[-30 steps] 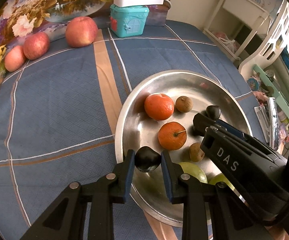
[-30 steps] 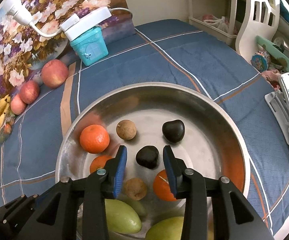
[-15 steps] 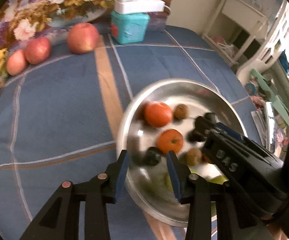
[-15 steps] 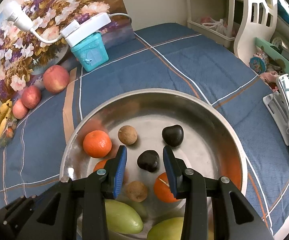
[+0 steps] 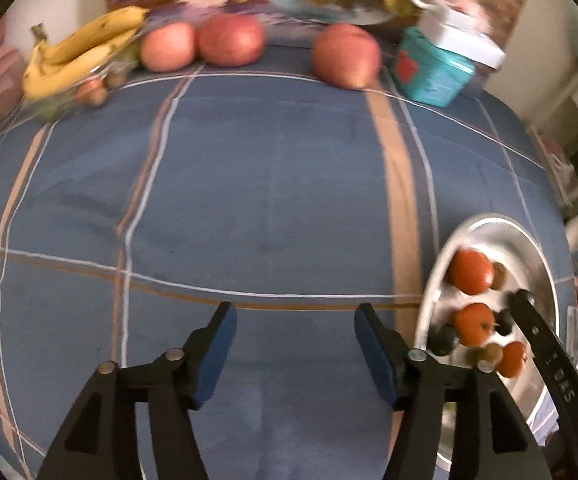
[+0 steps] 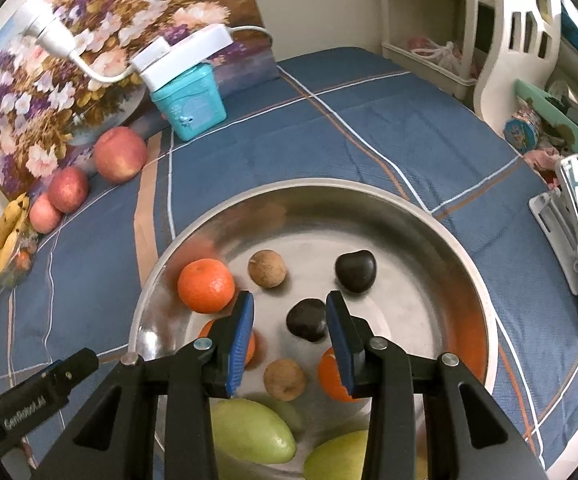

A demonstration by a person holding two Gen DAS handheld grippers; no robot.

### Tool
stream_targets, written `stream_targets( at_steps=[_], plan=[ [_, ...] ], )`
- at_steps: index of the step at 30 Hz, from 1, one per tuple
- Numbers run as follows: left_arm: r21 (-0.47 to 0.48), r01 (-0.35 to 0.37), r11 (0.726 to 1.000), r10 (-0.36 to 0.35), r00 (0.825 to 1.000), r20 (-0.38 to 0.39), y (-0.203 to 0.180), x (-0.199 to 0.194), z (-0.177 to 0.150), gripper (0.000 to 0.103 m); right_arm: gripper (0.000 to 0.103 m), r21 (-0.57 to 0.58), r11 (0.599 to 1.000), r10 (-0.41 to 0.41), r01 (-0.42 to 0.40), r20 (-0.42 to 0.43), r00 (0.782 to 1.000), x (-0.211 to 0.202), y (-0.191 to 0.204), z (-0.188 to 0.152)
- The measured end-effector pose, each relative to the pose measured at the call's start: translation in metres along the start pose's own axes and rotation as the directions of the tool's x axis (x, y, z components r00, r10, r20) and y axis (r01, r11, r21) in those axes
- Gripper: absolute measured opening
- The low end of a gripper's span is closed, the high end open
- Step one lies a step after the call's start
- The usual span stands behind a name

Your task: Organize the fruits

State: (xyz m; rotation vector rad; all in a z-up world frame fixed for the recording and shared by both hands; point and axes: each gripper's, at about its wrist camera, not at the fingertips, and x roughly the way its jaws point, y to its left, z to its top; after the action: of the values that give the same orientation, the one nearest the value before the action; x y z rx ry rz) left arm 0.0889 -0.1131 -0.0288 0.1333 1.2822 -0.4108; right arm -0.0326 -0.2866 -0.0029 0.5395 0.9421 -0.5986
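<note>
A round steel tray [image 6: 441,224] holds oranges [image 6: 205,285], two dark fruits [image 6: 356,270], small brown fruits [image 6: 267,268] and green mangoes [image 6: 249,432]. My right gripper [image 6: 289,330] is open above the tray, its fingers either side of a dark fruit [image 6: 307,319] lying on the tray. My left gripper [image 5: 292,350] is open wide and empty over the blue cloth, left of the tray [image 5: 501,226]. Its arm shows in the right wrist view [image 6: 37,392]. Three apples [image 5: 347,60] and bananas [image 5: 77,52] lie at the far edge.
A teal tin [image 6: 191,106] with a white power strip [image 6: 187,54] on top stands by a flower painting [image 6: 89,40]. A white chair [image 6: 517,32] and shelf clutter [image 6: 561,120] lie right of the table. The blue plaid cloth [image 5: 269,184] covers the table.
My left gripper let go of the dark fruit into the tray, opened wide and swung left over the cloth. My right gripper has barely moved.
</note>
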Motion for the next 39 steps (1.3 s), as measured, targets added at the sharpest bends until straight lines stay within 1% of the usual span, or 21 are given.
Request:
stream_targets(
  at_steps=[6, 9, 10, 11, 13, 14, 15, 18, 19, 20, 26, 33, 39],
  plan=[
    [-0.019, -0.025, 1.000, 0.025, 1.000, 0.000, 0.008, 0.000, -0.001, 0.074, 0.038, -0.062, 0.998, -0.009, 0.009, -0.004, 1.000, -0.001, 0.014, -0.001],
    [-0.017, -0.032, 0.999, 0.032, 0.999, 0.000, 0.007, 0.002, 0.001, 0.080, 0.038, -0.072, 0.997, -0.011, 0.011, -0.006, 1.000, -0.001, 0.016, -0.001],
    [-0.016, -0.039, 0.999, 0.039, 0.999, 0.004, 0.007, 0.001, 0.001, 0.087, 0.038, -0.075, 0.997, -0.011, 0.010, -0.006, 1.000, 0.000, 0.016, -0.001],
    [-0.015, -0.049, 0.999, 0.049, 0.999, 0.008, 0.007, 0.001, 0.000, 0.095, 0.039, -0.076, 0.997, -0.006, 0.005, -0.005, 1.000, 0.000, 0.017, -0.001],
    [-0.018, -0.066, 0.998, 0.067, 0.998, 0.016, 0.009, 0.002, 0.001, 0.103, 0.054, -0.073, 0.997, 0.004, -0.004, -0.002, 1.000, 0.001, 0.017, -0.002],
    [-0.022, -0.076, 0.997, 0.076, 0.997, 0.020, 0.011, 0.002, 0.001, 0.103, 0.073, -0.073, 0.997, 0.009, -0.009, 0.000, 1.000, 0.001, 0.018, -0.002],
    [-0.025, -0.083, 0.996, 0.084, 0.996, 0.019, 0.013, 0.003, 0.002, 0.103, 0.084, -0.075, 0.997, 0.016, -0.016, 0.001, 1.000, 0.002, 0.018, -0.003],
    [-0.042, -0.103, 0.994, 0.104, 0.994, 0.017, 0.017, 0.005, 0.002, 0.103, 0.087, -0.088, 0.996, 0.012, -0.013, -0.007, 1.000, 0.005, 0.022, -0.005],
    [-0.048, -0.110, 0.993, 0.111, 0.994, 0.014, 0.019, 0.006, 0.002, 0.103, 0.092, -0.095, 0.995, 0.006, -0.007, -0.009, 1.000, 0.006, 0.023, -0.006],
    [-0.050, -0.114, 0.992, 0.115, 0.993, 0.013, 0.020, 0.006, 0.002, 0.103, 0.094, -0.104, 0.995, -0.001, 0.000, -0.009, 1.000, 0.006, 0.024, -0.006],
    [-0.056, -0.143, 0.988, 0.144, 0.990, 0.007, 0.024, 0.011, 0.001, 0.103, 0.094, -0.132, 0.991, -0.038, 0.035, -0.021, 0.999, 0.011, 0.027, -0.008],
    [-0.051, -0.142, 0.989, 0.144, 0.989, 0.028, 0.025, 0.012, 0.003, 0.103, 0.094, -0.133, 0.990, -0.048, 0.046, -0.015, 0.999, 0.011, 0.027, -0.006],
    [-0.027, -0.144, 0.989, 0.144, 0.989, 0.014, 0.022, 0.017, 0.000, 0.103, 0.094, -0.145, 0.988, -0.054, 0.052, -0.014, 0.998, 0.009, 0.030, -0.007]
  ],
)
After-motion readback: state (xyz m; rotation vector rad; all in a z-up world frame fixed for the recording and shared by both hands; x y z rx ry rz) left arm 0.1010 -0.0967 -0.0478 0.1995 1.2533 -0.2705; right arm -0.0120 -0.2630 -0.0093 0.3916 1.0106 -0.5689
